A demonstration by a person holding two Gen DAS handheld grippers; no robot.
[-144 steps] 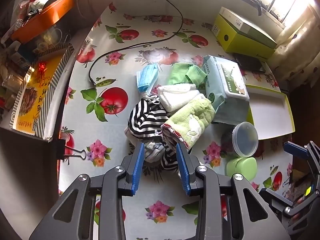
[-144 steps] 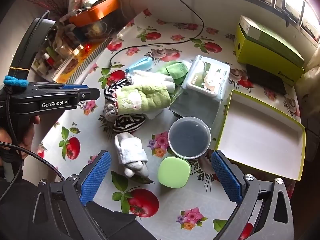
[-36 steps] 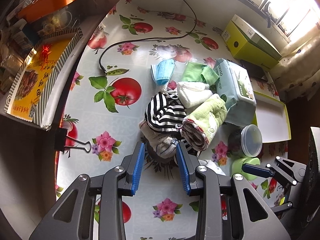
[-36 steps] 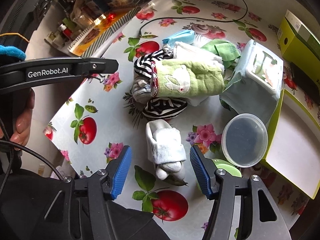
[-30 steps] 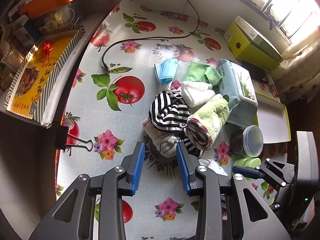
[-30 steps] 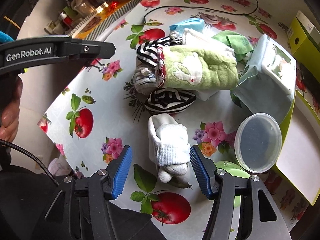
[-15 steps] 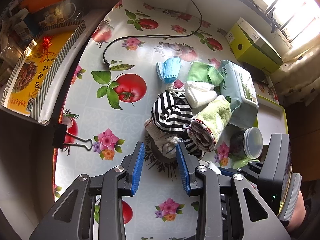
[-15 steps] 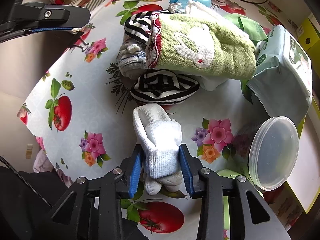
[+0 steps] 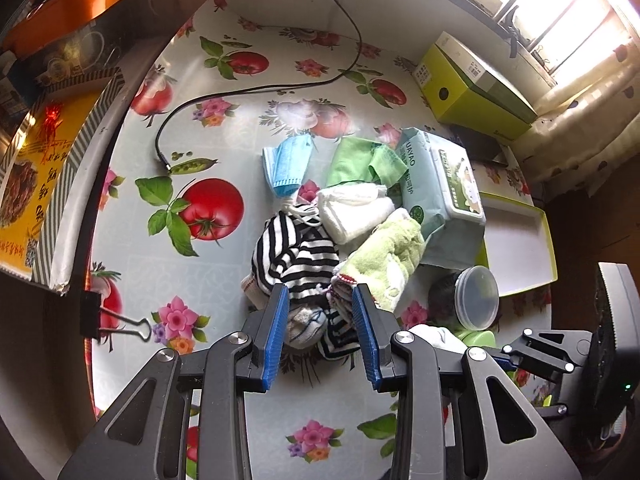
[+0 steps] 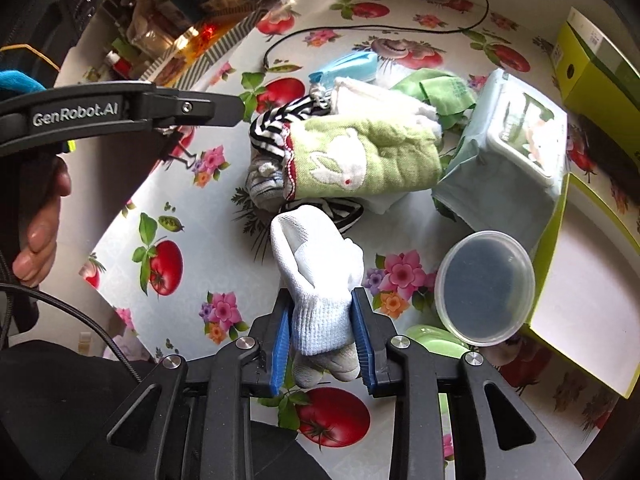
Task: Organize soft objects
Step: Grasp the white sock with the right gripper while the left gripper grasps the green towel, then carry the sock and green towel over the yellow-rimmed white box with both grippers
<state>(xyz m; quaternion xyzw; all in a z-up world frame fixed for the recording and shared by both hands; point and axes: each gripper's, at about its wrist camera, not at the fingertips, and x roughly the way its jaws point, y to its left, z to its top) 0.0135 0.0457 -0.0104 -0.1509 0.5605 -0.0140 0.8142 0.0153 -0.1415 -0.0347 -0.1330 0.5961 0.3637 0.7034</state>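
Observation:
My right gripper (image 10: 320, 296) is still closing, and its blue pads press on a rolled white sock (image 10: 316, 264), which hangs clear of the tablecloth. Behind it lies the pile: a green rabbit towel (image 10: 360, 160), a black-and-white striped cloth (image 9: 296, 256), a grey sock (image 9: 304, 324), a white cloth (image 9: 352, 208), a green cloth (image 9: 360, 160) and a blue face mask (image 9: 286, 164). My left gripper (image 9: 320, 292) hovers open above the striped cloth and grey sock, with nothing gripped.
A wipes pack (image 9: 444, 184) leans beside the pile. A round lidded plastic tub (image 10: 484, 288) and a green lid (image 10: 432, 338) sit by an open yellow-green box tray (image 10: 592, 264). A black cable (image 9: 256, 90) crosses the far table, and a binder clip (image 9: 116, 322) lies at the left edge.
My right gripper came down around the white sock, shut on it and lifted it off the table. My left gripper drifted slightly over the pile, still open.

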